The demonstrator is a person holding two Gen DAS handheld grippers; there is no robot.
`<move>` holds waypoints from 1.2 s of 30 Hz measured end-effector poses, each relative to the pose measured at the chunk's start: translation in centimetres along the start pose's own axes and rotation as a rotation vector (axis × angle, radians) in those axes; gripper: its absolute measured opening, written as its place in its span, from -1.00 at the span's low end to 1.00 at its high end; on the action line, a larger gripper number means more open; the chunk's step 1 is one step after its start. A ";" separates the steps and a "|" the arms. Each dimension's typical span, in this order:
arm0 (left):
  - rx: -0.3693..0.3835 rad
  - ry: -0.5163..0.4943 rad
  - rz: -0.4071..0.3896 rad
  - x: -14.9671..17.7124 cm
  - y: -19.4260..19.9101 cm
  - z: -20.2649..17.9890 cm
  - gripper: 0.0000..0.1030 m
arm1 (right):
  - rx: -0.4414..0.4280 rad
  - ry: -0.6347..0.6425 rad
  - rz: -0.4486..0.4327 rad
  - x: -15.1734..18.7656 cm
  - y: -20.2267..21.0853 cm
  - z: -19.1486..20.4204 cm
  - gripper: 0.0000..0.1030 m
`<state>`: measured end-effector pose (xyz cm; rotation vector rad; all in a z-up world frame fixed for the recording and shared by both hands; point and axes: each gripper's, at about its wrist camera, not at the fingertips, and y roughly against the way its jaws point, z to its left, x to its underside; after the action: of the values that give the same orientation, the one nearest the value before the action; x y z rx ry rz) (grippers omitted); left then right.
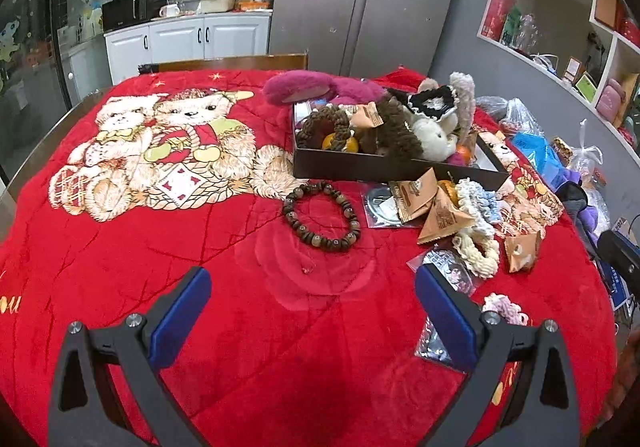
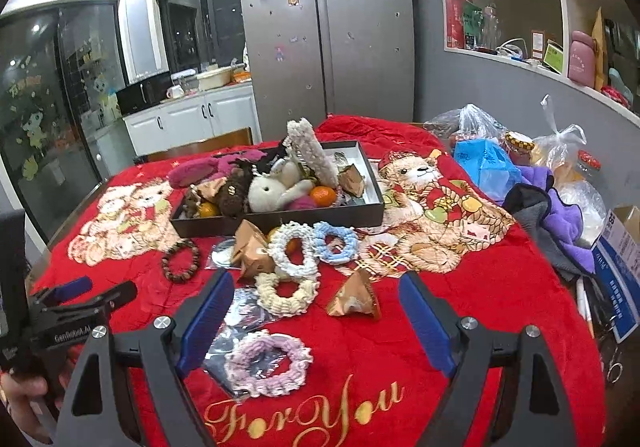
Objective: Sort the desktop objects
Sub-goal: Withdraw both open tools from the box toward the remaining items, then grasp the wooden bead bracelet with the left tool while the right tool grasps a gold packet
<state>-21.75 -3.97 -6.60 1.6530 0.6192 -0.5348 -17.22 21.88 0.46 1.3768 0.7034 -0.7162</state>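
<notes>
Both grippers hover over a red blanket (image 2: 500, 311) with jaws spread wide and nothing between them. Nearest the right gripper (image 2: 316, 311) lies a pink scrunchie (image 2: 269, 364), resting partly on a clear plastic packet (image 2: 224, 347) — a pinch aimed low would likely catch the slippery film along with the yarn and drag both. Just beyond sit a brown snack packet (image 2: 354, 297) and a cream scrunchie (image 2: 286, 293), the latter touching a white scrunchie (image 2: 294, 253) that in turn touches a blue scrunchie (image 2: 335, 242); lifting one loop risks snagging its neighbour. Ahead of the left gripper (image 1: 312, 287) a bead bracelet (image 1: 321, 213) lies alone on the plush, where hard round beads may roll out of a loose grip and the soft pile may be pinched instead. Farthest stands the dark box (image 2: 280, 216), already heaped with a plush rabbit (image 2: 276, 187), oranges and more — anything dropped on the pile could slide off its low wall. The two grippers work close together, so crossing reaches may collide.
</notes>
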 end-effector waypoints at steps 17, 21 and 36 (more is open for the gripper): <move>-0.046 -0.115 0.080 -2.7 -6.8 -1.8 0.99 | 0.034 0.025 0.091 -0.3 -4.7 -1.2 0.68; -0.052 -0.135 0.098 -3.1 -8.8 -2.2 0.99 | 0.035 0.025 0.131 0.1 -6.7 -1.6 0.68; -0.062 -0.147 0.131 -3.1 -12.8 -1.5 1.00 | 0.048 -0.006 0.268 2.2 -12.8 -3.6 0.68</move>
<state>-32.50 -1.16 -13.83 1.5684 0.4135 -0.5312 -26.16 24.58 -9.30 1.4788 0.4870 -0.5261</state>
